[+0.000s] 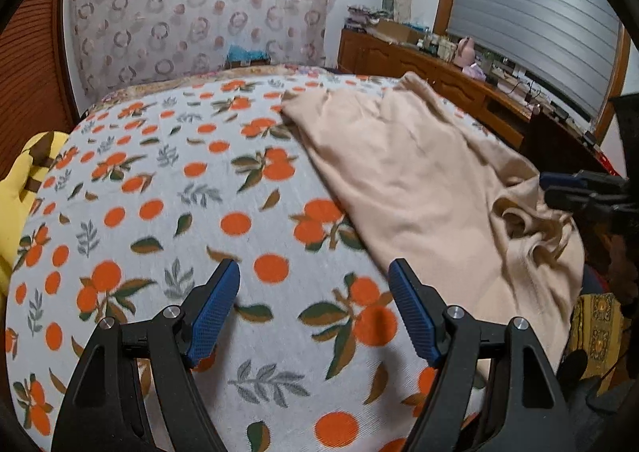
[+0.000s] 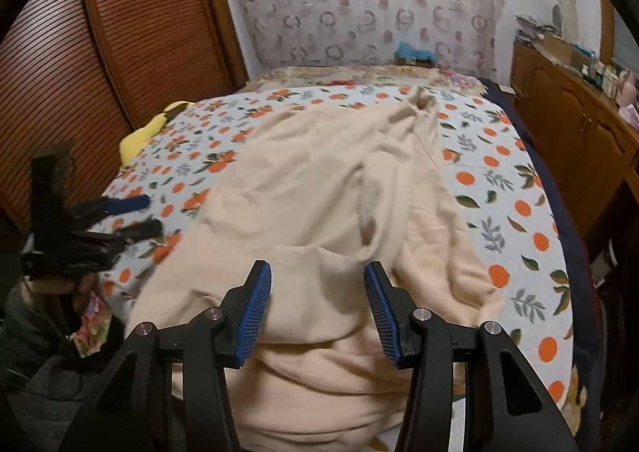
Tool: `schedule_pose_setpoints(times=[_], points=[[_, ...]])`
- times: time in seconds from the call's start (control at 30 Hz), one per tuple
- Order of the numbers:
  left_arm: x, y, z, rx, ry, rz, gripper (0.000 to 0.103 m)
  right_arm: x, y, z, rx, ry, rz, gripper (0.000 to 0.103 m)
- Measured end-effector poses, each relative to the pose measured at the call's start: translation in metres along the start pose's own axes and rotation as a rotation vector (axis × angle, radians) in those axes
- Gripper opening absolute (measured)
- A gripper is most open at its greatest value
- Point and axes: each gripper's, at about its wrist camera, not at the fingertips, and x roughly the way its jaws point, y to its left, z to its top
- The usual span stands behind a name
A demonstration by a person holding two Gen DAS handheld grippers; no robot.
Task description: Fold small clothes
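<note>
Right wrist: right gripper [image 2: 317,308] jaws open over rumpled beige garment [image 2: 319,188]; left gripper [image 1: 315,308] open, empty. Risk: pinching several layers.

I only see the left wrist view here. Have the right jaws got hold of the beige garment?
Observer: No. The right gripper has its jaws open above the beige garment, pinching nothing.
Operator: What is directly under it?
Observer: Thick rolled folds of the garment, bunched at the near side of the bedspread.
Operator: And the far end?
Observer: It ends in an open tube, a neck or cuff.
</note>
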Motion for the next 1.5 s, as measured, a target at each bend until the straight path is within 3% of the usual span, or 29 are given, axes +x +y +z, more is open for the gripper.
schedule_pose_setpoints(times=[0.3,0.47,0.53,0.8,1.0,1.17,1.37,1.5], points=[[-0.003,0.001,-0.015,0.005,-0.006,0.012,0.078,0.014,0.018,-0.004,-0.068,0.007,-0.004,0.051],[-0.004,-0.005,-0.023,0.059,-0.024,0.056,0.078,0.03,0.013,-0.013,-0.081,0.065,-0.03,0.013],[-0.004,-0.006,-0.024,0.072,-0.025,0.07,0.078,0.031,0.015,-0.018,-0.097,0.073,-0.029,0.007],[-0.01,-0.003,-0.02,0.02,-0.026,0.036,0.078,-0.024,-0.001,-0.022,-0.013,-0.048,-0.031,0.004],[-0.025,-0.012,-0.01,0.034,-0.076,0.026,0.078,-0.07,-0.028,-0.046,0.046,-0.069,-0.124,0.004],[-0.03,-0.022,-0.003,0.051,-0.092,0.015,0.078,-0.068,-0.044,-0.064,0.083,0.029,-0.154,0.004],[-0.03,-0.025,0.005,0.062,-0.093,0.02,0.078,-0.065,-0.042,-0.056,0.09,0.012,-0.161,0.038],[-0.027,-0.028,0.015,0.072,-0.094,0.019,0.078,-0.065,-0.045,-0.04,0.06,-0.029,-0.187,0.052]])
